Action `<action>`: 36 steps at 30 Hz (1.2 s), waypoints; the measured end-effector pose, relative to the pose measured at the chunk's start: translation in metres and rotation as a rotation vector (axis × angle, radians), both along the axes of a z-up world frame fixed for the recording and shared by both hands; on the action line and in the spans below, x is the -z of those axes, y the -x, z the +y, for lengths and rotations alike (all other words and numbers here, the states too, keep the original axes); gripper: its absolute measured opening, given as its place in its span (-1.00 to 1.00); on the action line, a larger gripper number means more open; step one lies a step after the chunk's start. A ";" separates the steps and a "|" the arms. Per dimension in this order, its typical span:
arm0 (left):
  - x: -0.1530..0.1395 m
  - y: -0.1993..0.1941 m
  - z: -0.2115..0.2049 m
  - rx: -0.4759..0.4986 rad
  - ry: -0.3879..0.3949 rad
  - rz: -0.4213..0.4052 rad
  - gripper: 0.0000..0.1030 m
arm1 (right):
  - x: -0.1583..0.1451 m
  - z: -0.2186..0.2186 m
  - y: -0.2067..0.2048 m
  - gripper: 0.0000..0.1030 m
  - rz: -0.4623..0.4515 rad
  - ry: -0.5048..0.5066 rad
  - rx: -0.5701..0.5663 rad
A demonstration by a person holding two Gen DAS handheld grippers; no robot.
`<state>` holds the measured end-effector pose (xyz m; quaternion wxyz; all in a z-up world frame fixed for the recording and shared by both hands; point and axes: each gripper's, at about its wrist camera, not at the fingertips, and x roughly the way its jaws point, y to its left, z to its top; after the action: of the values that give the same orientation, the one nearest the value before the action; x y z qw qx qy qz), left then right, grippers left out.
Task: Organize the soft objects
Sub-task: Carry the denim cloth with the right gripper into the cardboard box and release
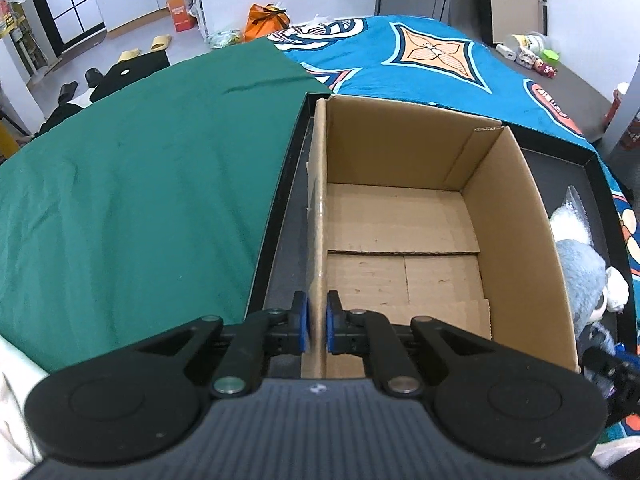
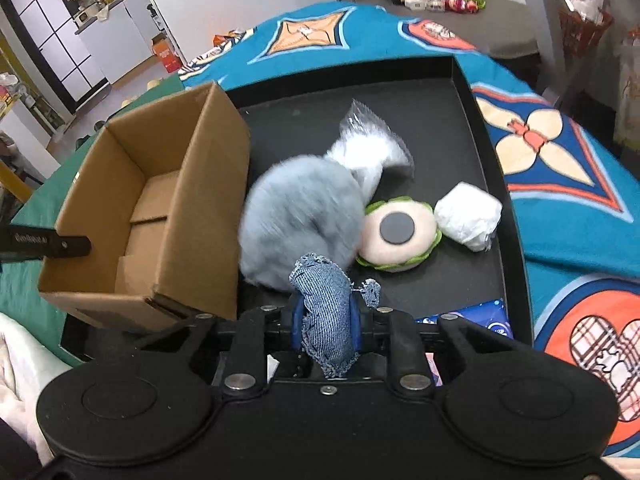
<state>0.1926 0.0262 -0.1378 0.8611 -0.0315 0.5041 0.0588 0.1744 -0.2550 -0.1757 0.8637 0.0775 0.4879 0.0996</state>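
Black tray [image 2: 472, 92]: burger plush [image 2: 400, 236] in right view only.

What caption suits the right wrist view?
Right gripper pinches the denim part of a grey plush toy beside an empty cardboard box.

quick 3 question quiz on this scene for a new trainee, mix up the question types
1. True or false: the cardboard box already holds a toy.
2. The left gripper is shut on: A) the box's wall, B) the green cloth, C) nothing.
3. Fill in: the right gripper holds the grey plush toy by its ____ part.

Key: 1 false, the box is empty. 2 A. 3 denim.
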 end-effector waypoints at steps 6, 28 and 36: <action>0.000 0.009 0.011 0.003 0.039 -0.008 -0.83 | -0.023 0.015 0.002 -0.57 -0.044 0.025 -0.011; 0.007 0.025 0.037 -0.003 0.122 -0.056 -0.80 | -0.081 0.089 0.006 -0.56 -0.175 0.077 -0.038; 0.008 0.025 0.048 -0.024 0.181 -0.053 -0.78 | -0.089 0.120 0.001 -0.55 -0.195 0.089 -0.075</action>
<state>0.1672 0.0746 -0.1454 0.8669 -0.1168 0.4840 0.0224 0.1738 -0.1350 -0.0871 0.9053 0.0109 0.4082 0.1173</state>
